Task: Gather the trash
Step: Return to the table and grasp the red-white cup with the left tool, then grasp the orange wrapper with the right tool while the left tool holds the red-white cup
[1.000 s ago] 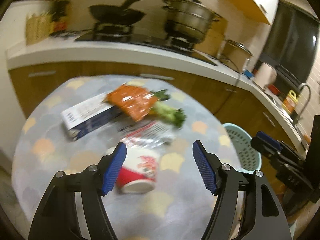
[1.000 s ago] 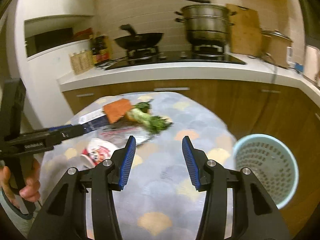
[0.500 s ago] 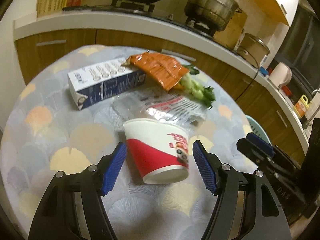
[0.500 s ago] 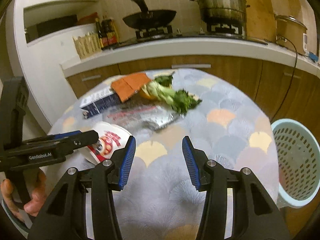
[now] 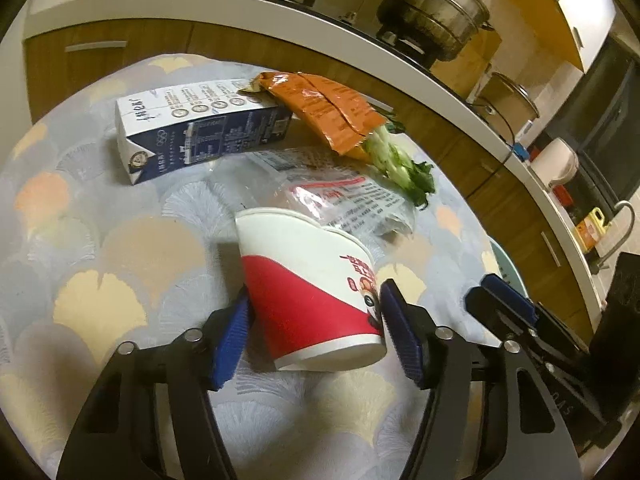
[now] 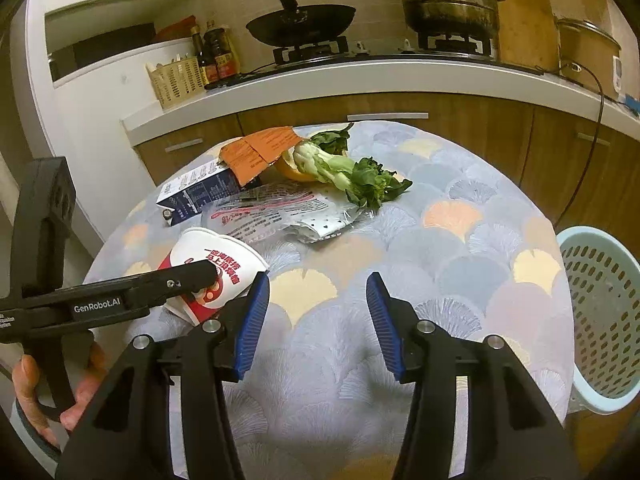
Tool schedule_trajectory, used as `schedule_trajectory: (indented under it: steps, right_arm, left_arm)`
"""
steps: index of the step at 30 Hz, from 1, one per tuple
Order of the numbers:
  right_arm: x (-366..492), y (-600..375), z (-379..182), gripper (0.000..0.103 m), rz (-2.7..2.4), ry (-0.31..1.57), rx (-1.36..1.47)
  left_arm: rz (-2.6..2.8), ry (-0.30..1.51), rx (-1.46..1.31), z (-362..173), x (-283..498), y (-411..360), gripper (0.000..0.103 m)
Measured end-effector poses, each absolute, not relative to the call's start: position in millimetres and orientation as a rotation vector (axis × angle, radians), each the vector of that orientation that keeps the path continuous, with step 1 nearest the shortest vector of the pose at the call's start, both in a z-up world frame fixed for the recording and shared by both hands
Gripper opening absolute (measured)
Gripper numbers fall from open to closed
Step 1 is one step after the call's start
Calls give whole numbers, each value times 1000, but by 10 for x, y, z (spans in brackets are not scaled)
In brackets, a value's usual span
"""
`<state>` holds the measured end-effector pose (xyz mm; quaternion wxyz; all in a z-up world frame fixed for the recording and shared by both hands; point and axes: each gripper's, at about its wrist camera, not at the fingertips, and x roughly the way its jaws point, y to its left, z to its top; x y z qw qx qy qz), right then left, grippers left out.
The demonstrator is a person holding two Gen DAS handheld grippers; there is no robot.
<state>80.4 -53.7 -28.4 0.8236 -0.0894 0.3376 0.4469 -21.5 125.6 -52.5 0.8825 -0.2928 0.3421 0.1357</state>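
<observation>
A red and white paper cup (image 5: 312, 288) lies on its side on the round table, and it also shows in the right wrist view (image 6: 216, 264). My left gripper (image 5: 316, 320) straddles the cup, its blue pads touching both sides. Behind the cup lie a clear printed plastic wrapper (image 5: 340, 196), a blue and white milk carton (image 5: 196, 132), an orange snack bag (image 5: 324, 108) and leafy greens (image 5: 396, 160). My right gripper (image 6: 316, 312) is open and empty above the table's near part.
A pale blue perforated bin (image 6: 600, 312) stands on the floor right of the table (image 6: 460, 240). Behind runs a kitchen counter (image 6: 360, 76) with a wok, a steel pot and bottles. The right gripper shows at the right of the left wrist view (image 5: 516, 320).
My left gripper has moved forward and down around the cup and narrowed onto its sides. The right gripper has dropped slightly closer to the table.
</observation>
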Motion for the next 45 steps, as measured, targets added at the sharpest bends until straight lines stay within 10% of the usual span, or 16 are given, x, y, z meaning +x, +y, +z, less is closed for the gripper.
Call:
schedule_trajectory:
  steps: [30,35,45]
  right_arm:
    - [1106,665,201,51,953,685,-265]
    - [1167,1016,153,83,984,687,-332]
    - [1093,1529,-150,77,965,670,-554]
  left_arm:
    - [523,452,-441,-186,-690,1740,57]
    - [508,445,-441,-181,-690,1751,57]
    - [493,434,-497,-219,-728,1823,57]
